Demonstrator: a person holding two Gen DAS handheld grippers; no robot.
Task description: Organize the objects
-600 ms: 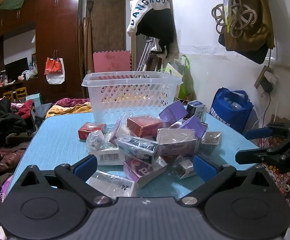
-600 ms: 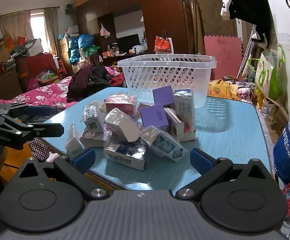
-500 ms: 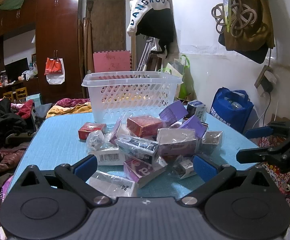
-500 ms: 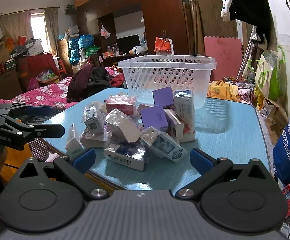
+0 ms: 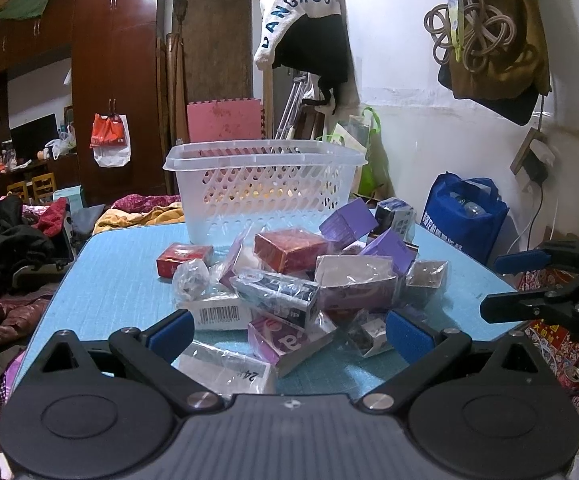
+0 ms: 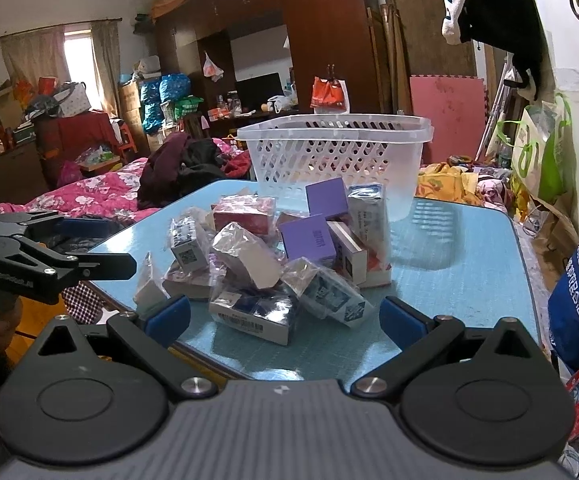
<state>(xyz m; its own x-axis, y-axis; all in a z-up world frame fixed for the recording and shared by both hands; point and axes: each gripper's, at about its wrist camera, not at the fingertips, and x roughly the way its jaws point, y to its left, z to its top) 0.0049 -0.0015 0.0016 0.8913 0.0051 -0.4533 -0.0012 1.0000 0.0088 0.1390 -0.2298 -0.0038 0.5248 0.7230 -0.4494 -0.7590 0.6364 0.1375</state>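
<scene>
Next to nothing has changed over the last half second: both views sit almost as they did, so the work has not begun. Left gripper hangs at the near edge of the table, jaws spread as wide as they go, nothing between the pads; the pile lies just beyond its tips, untouched. Right gripper is the same from the other side: fully spread, empty, short of the pile. Each gripper shows in the other's view, out past the table edge, left one at far left, right one at far right. Pile sits mid-table: small boxes, many in clear wrap, heaped loosely on one another, two purple boxes near the top, a red box lying a little apart on the left. White basket stands at the far end, just behind the pile; it looks empty, though its floor is hidden. Judgement: task at its start, everything still to move, basket the likely destination. Wrap looks slippery; stacked boxes may shift when one is pulled.
</scene>
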